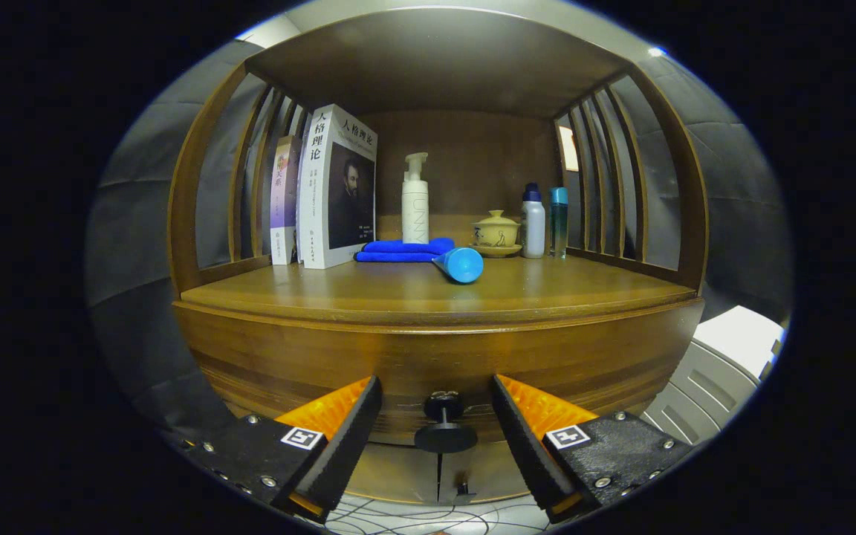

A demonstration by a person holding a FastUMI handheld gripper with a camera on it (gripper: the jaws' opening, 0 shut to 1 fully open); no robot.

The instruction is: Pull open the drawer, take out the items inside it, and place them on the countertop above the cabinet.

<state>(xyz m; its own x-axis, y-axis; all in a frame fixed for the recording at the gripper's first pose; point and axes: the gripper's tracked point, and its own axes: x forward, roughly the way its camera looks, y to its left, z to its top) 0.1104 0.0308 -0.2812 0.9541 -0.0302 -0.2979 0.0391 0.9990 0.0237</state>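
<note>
A wooden cabinet stands in front of me, its drawer front curved and closed under the countertop. A dark round knob sticks out from the drawer front, right between my two fingers. My gripper is open, with a finger on each side of the knob and neither one touching it. On the countertop lie a folded blue cloth and a blue tube on its side. What is inside the drawer is hidden.
At the back of the countertop stand books, a white pump bottle, a lidded ceramic cup and two slim bottles. Slatted wooden sides and a top shelf enclose it. A white unit stands to the right.
</note>
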